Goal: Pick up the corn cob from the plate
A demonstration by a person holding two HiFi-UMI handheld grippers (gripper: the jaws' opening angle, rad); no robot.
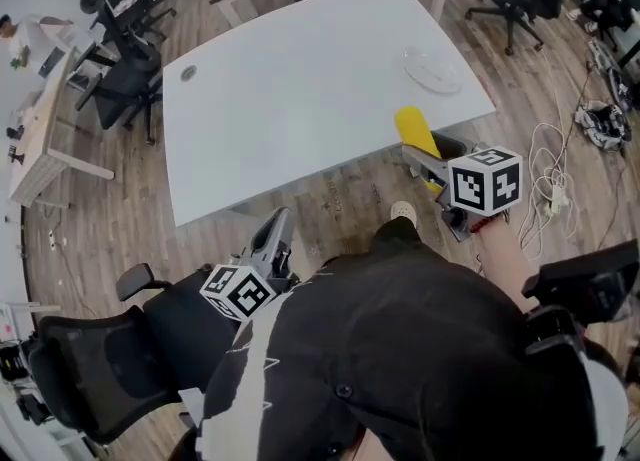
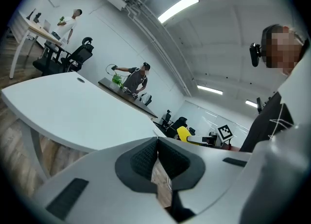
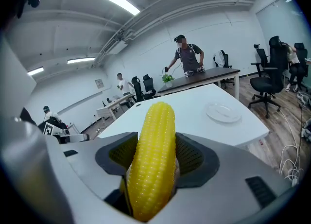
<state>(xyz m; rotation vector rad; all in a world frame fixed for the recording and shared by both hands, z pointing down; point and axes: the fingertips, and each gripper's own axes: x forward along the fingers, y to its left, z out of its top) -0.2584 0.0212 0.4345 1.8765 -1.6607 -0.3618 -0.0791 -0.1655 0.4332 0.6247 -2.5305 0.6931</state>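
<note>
The right claw (image 3: pixel 154 159) is squeezed tight round the middle of the corn cob (image 3: pixel 153 140), up in the air and far from the plate (image 1: pixel 432 71), the left claw (image 2: pixel 158 156) is closed on nothing, and the corn looks light, hard and bumpy, so that middle hold should not slip.

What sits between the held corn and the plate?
Only bare table, seen in the head view: nothing between corn and plate.

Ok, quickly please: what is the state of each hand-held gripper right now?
Left hand-held gripper: closed, with nothing between its jaws.
Right hand-held gripper: closed on the corn cob, holding it off the table.
</note>
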